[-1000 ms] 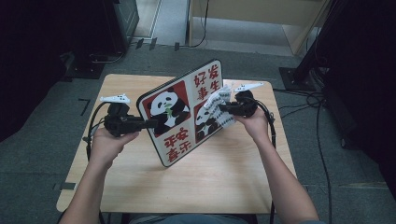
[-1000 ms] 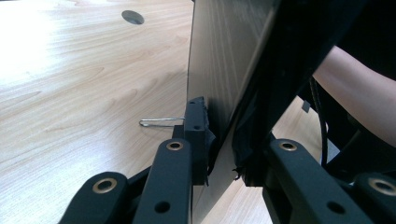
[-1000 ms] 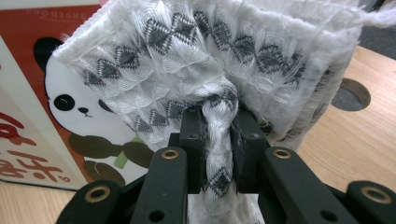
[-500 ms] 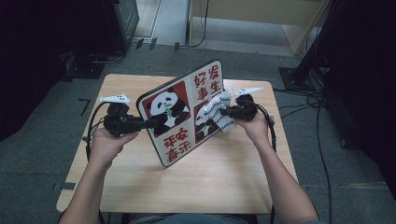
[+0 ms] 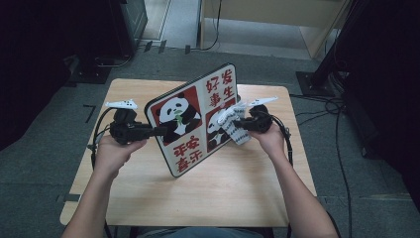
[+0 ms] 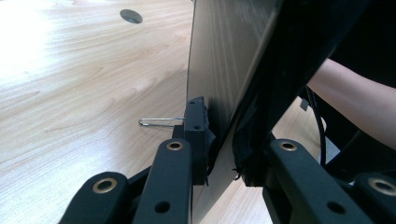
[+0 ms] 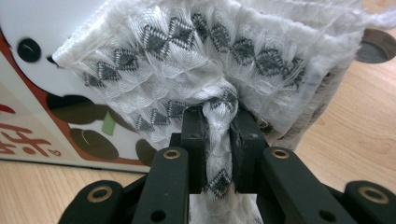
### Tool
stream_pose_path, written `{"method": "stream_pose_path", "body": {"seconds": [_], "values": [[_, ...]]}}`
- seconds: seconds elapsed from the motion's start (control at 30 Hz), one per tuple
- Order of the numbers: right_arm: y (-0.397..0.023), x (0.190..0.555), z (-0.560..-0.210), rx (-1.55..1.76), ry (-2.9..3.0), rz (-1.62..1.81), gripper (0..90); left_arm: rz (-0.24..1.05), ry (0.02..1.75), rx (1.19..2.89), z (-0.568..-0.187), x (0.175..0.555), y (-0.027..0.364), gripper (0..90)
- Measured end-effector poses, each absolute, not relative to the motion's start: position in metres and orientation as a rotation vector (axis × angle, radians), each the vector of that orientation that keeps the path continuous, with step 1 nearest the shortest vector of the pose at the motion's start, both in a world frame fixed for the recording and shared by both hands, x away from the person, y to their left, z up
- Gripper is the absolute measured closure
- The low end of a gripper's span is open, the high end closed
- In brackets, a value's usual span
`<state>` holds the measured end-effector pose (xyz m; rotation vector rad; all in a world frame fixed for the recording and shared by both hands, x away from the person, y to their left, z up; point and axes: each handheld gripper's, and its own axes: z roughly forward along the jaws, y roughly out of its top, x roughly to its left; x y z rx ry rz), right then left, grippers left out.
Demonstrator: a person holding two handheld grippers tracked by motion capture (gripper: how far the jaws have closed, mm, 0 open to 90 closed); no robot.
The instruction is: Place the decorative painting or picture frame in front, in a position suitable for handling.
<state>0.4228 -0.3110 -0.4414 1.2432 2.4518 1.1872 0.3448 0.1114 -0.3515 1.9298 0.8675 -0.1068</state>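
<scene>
Panda board (image 5: 190, 119): propped on worktop (image 5: 233, 188), edge clamped by left hand-held gripper (image 5: 157, 131). Right hand-held gripper (image 5: 236, 124) pinches cloth (image 5: 233, 125) against board's face; wiping under way, unfinished.

Both forearms are showing bare, no sleeves; the left gripper (image 5: 157, 131) and right gripper (image 5: 233, 124) are wearing black bodies, brass-ringed screws, pale three-cornered plates; black cables are trailing behind.
</scene>
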Motion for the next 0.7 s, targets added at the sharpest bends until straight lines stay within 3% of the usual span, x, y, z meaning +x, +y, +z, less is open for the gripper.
{"method": "stream_pose_path", "body": {"seconds": [0.7], "values": [[-0.314, 0.415, -0.472, 1.305, 2.485, 1.13, 79.2, -0.107, 0.858, 1.934, -0.351, 0.346, 0.111, 77.6]]}}
